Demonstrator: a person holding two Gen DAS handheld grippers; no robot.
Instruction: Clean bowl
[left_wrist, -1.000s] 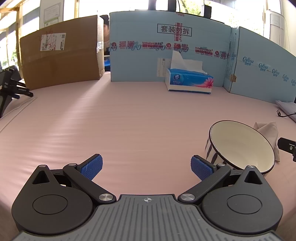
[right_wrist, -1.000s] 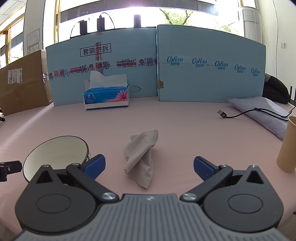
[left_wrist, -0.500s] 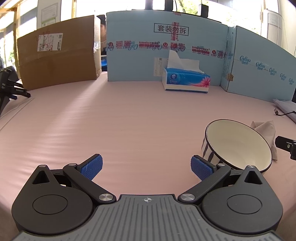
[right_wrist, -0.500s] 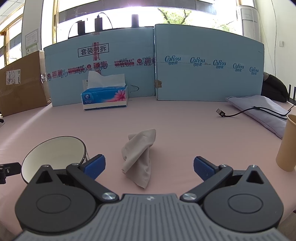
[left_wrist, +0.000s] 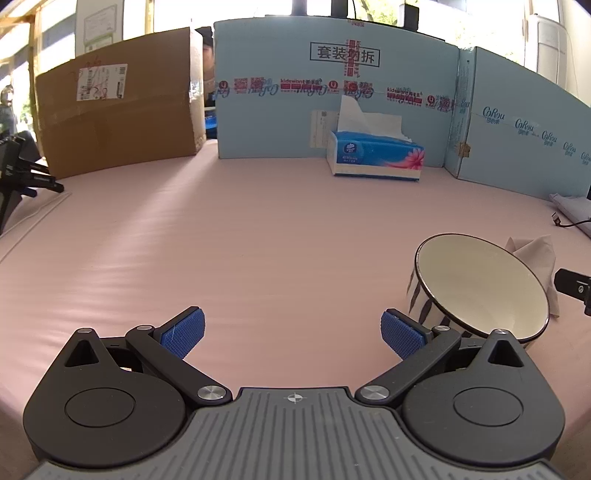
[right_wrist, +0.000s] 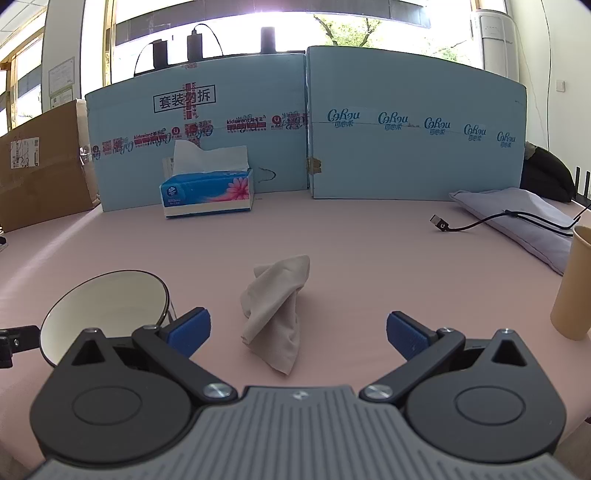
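- The left tool (left_wrist: 291, 334) hovers low over the pink worktop (left_wrist: 258, 251), its blue-padded fingers (left_wrist: 183, 332) spread wide with nothing between them.
- Just beyond its right finger sits the bowl (left_wrist: 480, 291), cream inside with a dark rim and striped outer wall, resting on the worktop and tilted so that its opening faces this camera.
- The right tool (right_wrist: 299, 332) likewise has its fingers (right_wrist: 408, 336) wide apart and holds nothing.
- A crumpled beige cloth (right_wrist: 275, 314) lies on the worktop straight ahead of the right tool, in line with the gap between its fingers but not touched by either.
- In the right wrist view the bowl (right_wrist: 107, 310) is to the left of the cloth, close behind the left finger; bowl and cloth lie near each other, with a strip of worktop between them.
- A tan paper cup (right_wrist: 574, 284) stands upright at the right edge of that view.
- Farther back, a black cable (right_wrist: 476, 223) trails off a grey pouch (right_wrist: 517, 214).
- A blue tissue box (right_wrist: 207, 194) with a white sheet sticking up stands against the light-blue cartons (right_wrist: 406, 125) that wall the rear of the worktop.
- A brown cardboard box (left_wrist: 118, 110) stands at the left end of that wall.
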